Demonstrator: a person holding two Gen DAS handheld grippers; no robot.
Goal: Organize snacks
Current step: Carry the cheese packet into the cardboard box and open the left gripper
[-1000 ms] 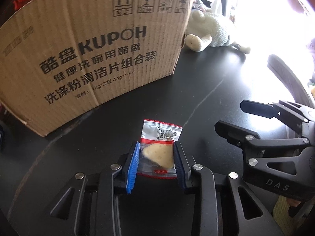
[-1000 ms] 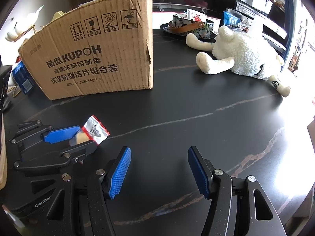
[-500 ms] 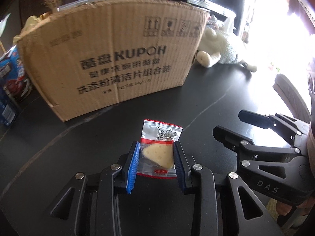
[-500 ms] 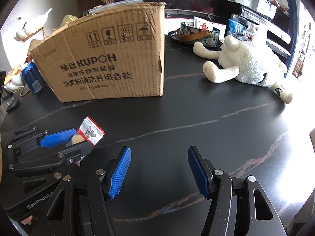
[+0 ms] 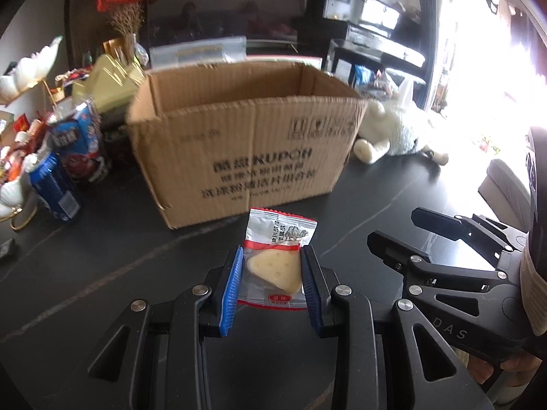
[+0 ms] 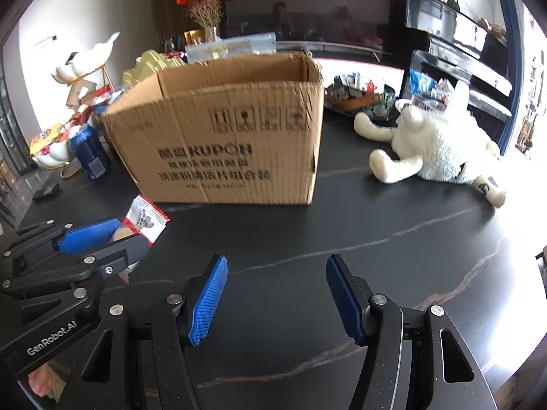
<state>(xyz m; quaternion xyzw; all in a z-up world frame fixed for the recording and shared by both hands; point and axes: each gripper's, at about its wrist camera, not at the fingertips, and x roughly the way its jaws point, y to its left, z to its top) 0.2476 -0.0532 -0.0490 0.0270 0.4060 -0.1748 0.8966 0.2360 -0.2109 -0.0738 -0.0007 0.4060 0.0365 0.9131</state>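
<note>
My left gripper [image 5: 271,259] is shut on a small clear snack packet [image 5: 277,259] with a pale cheese-like wedge inside and a red-edged silver top. It holds the packet above the black table, in front of an open cardboard box [image 5: 246,143]. In the right wrist view the left gripper [image 6: 112,235] and the packet [image 6: 147,215] show at the lower left, near the box [image 6: 222,136]. My right gripper [image 6: 277,290] is open and empty over the black table, and it shows at the right of the left wrist view [image 5: 393,229].
A white plush sheep [image 6: 434,150] lies to the right of the box. Blue cans and snack packs [image 5: 65,160] stand left of the box, with more snacks on a tray [image 6: 359,99] behind. The black marbled table [image 6: 342,232] stretches in front of the box.
Both grippers have risen, so the box's open top now shows. The left gripper still holds the packet and the right one stays open.
</note>
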